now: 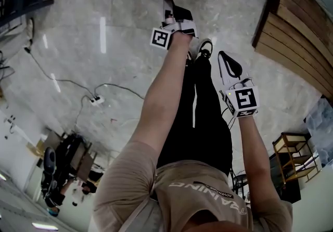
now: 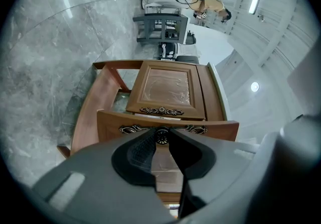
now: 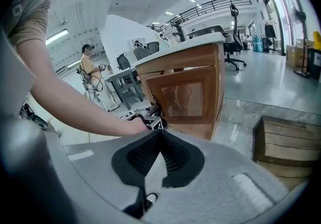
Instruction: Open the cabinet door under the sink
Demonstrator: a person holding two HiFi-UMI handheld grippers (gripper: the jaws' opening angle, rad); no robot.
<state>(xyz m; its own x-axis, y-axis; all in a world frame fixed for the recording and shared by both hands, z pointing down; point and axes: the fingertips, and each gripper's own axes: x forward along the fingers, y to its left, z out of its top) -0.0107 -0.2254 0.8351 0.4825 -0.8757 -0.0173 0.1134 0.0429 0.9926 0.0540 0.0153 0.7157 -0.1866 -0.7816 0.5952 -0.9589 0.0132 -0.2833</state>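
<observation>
Left gripper (image 2: 161,130) clamps the knob (image 2: 161,137) (cabinet door (image 2: 220,128) standing ajar)

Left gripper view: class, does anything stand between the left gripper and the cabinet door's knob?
Nothing visible does. The knob sits right between the tips of the left gripper, whose jaws close on it from both sides. The door that carries it stands swung out, with no other thing between gripper and knob.

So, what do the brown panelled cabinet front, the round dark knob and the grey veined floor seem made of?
The cabinet front looks like glossy wood or veneer: brown, faint grain, sheen. The knob is probably dark patterned metal. The floor: polished stone or tile, veined, mirroring lights.
</observation>
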